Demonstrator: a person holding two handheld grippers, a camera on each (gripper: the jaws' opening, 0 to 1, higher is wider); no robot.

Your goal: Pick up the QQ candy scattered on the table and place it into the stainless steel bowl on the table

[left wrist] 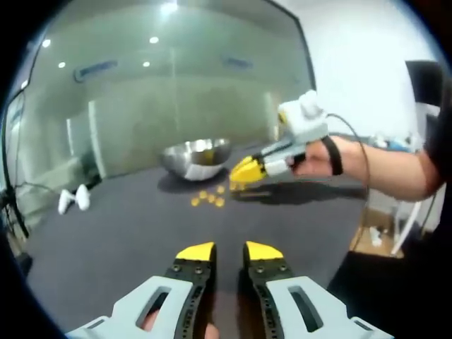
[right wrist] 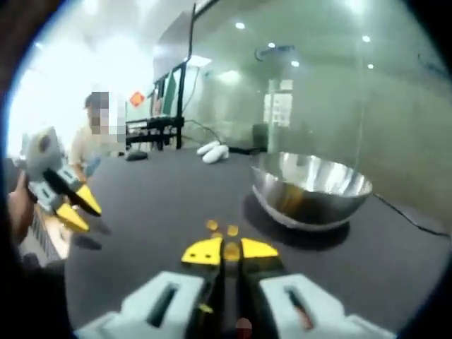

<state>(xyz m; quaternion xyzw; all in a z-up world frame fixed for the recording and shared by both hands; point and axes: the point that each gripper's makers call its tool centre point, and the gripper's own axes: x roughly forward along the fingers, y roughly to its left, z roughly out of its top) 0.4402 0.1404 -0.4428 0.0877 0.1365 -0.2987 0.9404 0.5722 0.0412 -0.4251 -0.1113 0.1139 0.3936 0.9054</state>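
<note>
A stainless steel bowl [left wrist: 196, 157] [right wrist: 311, 187] stands on the dark table [left wrist: 127, 240], with something yellow showing inside it in the left gripper view. Several yellow QQ candies [left wrist: 209, 197] [right wrist: 212, 224] lie just in front of it. My right gripper [right wrist: 231, 251] [left wrist: 239, 181] is low over that cluster, its yellow tips closed against one QQ candy. My left gripper [left wrist: 229, 252] [right wrist: 76, 208] hangs back over the bare table, well short of the candies, jaws apart and nothing between them.
A pair of white objects [left wrist: 74, 200] [right wrist: 212, 150] lies on the table's far side. A glass wall [left wrist: 176, 92] runs behind the bowl. The table edge [left wrist: 353, 247] drops off at the right of the left gripper view. A person [right wrist: 88, 141] sits in the background.
</note>
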